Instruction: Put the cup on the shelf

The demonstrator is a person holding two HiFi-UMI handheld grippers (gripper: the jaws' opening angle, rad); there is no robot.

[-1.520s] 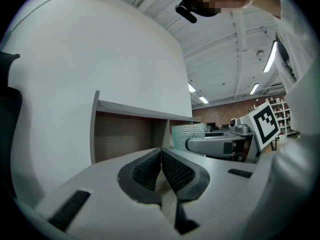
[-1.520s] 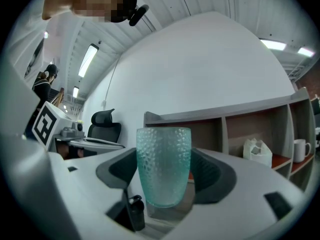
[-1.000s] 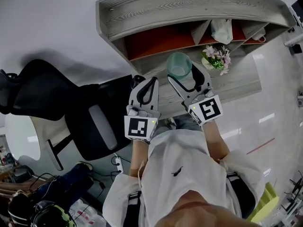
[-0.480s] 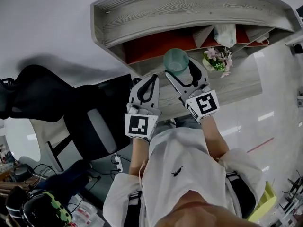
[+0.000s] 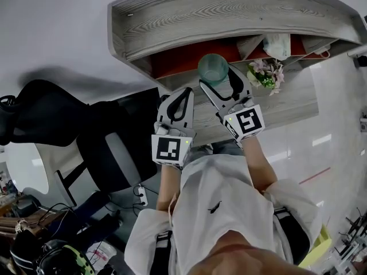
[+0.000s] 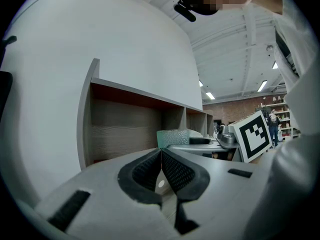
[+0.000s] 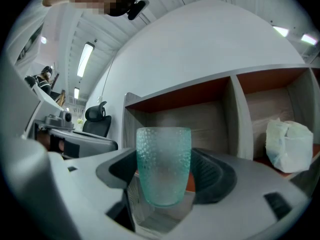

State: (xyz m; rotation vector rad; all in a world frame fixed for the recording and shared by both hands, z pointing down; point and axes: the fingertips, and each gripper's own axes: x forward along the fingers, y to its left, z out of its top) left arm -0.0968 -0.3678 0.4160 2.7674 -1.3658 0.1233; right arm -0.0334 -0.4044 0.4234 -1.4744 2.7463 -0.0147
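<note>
A green dimpled glass cup (image 7: 163, 165) stands upright between my right gripper's (image 7: 165, 171) jaws, which are shut on it. From the head view the cup (image 5: 213, 69) hangs at the front of the grey wooden shelf unit (image 5: 229, 16), before its red-backed left compartment (image 5: 178, 59). My left gripper (image 5: 178, 99) is beside it on the left, over the desk edge, jaws shut with nothing between them. The left gripper view shows the cup (image 6: 173, 137) beyond its pads, with the shelf's left compartment (image 6: 125, 129) behind.
A white crumpled bag (image 7: 290, 144) sits in the shelf's right-hand compartment. A small pot of pink flowers (image 5: 265, 73) stands on the desk (image 5: 287, 102) right of the cup. A black office chair (image 5: 86, 136) is at the left, below the desk.
The right gripper has carried the cup a little farther toward the shelf's opening. The left gripper has stayed where it was.
</note>
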